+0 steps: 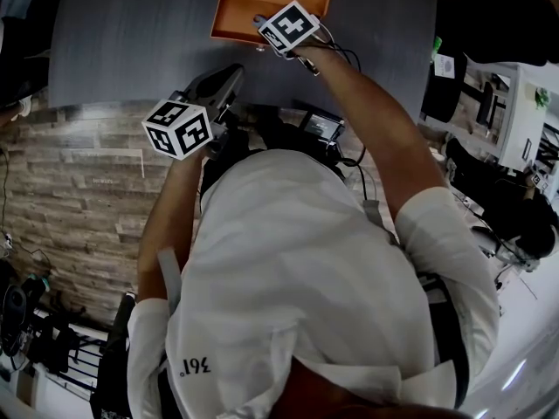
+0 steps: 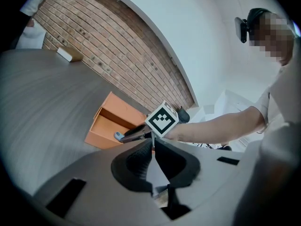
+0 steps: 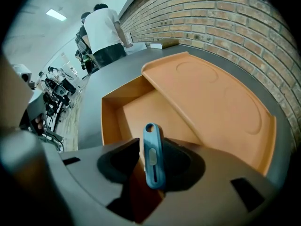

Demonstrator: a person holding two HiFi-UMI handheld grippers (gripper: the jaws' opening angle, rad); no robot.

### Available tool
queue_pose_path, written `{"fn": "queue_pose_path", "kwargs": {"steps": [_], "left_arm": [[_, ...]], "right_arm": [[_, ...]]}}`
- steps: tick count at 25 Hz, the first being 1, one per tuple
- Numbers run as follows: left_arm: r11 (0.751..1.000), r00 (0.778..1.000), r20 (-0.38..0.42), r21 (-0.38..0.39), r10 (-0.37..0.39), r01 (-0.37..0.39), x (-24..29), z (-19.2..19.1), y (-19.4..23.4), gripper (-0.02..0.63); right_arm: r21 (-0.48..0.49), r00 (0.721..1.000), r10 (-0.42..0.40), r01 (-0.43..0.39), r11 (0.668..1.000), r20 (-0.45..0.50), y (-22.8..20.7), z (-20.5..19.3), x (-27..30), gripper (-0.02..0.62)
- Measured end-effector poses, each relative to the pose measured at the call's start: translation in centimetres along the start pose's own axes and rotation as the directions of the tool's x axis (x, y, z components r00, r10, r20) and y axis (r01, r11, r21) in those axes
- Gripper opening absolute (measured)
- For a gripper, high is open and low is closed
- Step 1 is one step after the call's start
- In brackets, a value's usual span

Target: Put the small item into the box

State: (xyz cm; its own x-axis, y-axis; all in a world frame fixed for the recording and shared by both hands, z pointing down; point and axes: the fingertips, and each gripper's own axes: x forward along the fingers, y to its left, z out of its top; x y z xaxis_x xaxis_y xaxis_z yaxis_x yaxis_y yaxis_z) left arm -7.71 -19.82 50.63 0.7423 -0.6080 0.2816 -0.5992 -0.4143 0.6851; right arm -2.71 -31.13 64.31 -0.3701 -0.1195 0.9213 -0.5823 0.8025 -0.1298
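Observation:
An orange box (image 3: 134, 109) lies on the grey table (image 1: 131, 42), its lid (image 3: 211, 98) slid partly aside so the inside shows. My right gripper (image 3: 150, 147) points steeply down over the open part. Between its jaws stands the small blue item (image 3: 153, 154), leaning on the right pad, with a thin gap to the left pad. From the left gripper view the same item's tip (image 2: 118, 136) pokes out over the box (image 2: 106, 126). My left gripper (image 2: 152, 147) hovers nearer the table's front edge, pads together and nothing between them. In the head view it (image 1: 229, 81) sits below the box (image 1: 236, 16).
A brick wall (image 3: 225, 18) runs along the table's far side. A small pale block (image 2: 69, 54) lies far off on the table. A person in a white shirt (image 3: 106, 32) stands at the table's end. Desks with equipment (image 1: 515, 103) stand to the right.

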Motion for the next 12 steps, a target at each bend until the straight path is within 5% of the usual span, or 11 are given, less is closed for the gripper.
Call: {"fn": "queue_pose_path", "kwargs": {"steps": [12], "left_arm": [[1.0, 1.0, 0.007, 0.011, -0.016, 0.016, -0.2, 0.0, -1.1, 0.028]], "right_arm": [[0.025, 0.998, -0.031, 0.029, 0.999, 0.047, -0.2, 0.0, -1.3, 0.167]]}}
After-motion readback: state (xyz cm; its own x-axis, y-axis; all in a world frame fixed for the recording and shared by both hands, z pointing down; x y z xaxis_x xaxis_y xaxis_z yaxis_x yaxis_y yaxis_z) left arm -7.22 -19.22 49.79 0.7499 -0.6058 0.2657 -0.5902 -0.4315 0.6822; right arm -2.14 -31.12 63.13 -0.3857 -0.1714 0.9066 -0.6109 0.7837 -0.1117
